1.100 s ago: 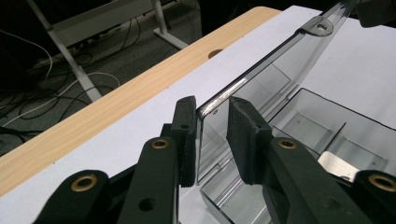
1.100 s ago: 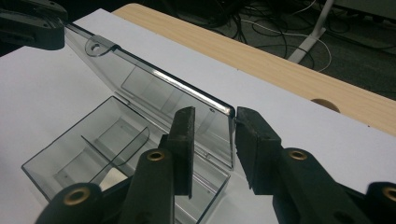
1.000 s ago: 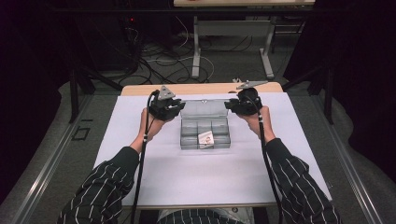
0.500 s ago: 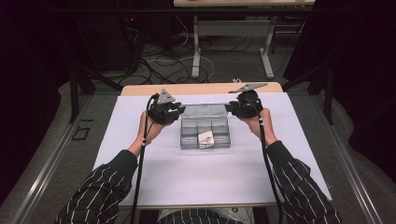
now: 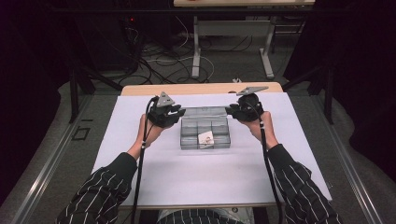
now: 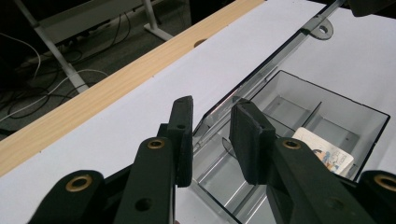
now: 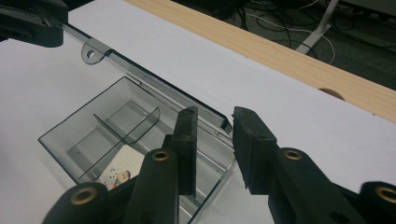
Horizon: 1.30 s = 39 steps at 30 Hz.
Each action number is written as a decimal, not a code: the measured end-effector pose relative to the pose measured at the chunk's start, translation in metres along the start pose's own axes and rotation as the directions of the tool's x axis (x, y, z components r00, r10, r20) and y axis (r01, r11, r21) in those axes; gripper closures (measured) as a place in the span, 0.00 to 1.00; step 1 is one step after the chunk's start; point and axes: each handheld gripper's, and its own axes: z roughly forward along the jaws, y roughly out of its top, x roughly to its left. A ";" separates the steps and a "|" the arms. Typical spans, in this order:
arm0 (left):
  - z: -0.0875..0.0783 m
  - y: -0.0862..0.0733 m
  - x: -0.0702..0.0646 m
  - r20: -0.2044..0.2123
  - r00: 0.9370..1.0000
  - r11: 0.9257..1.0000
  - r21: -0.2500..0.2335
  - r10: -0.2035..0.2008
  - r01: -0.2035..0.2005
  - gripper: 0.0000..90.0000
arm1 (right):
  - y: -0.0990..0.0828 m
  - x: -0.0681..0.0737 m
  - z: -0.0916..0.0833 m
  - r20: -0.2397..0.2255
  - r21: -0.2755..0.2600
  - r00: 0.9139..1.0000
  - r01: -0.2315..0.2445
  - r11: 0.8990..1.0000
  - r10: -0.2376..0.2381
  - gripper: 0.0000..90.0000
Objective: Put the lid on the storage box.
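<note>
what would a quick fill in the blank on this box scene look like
1. The clear compartment box rests on a ____ sheet that covers the table.
2. Its lid is ____, hinged back toward the far edge.
3. One compartment holds a small printed ____.
4. The left gripper and the right gripper each reach toward the ____ of the box.

Missing words: white; open; card; lid

A lab: black curtains (image 5: 28,93) at 9 and 3 o'clock, tangled cables (image 5: 159,53) at 12 o'clock beyond the desk (image 5: 201,172).
</note>
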 end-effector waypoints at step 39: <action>-0.013 -0.031 -0.028 -0.023 0.998 0.998 0.030 0.057 -0.056 0.78 | -0.028 0.023 -0.007 0.017 0.056 0.996 0.084 0.995 -0.085 0.75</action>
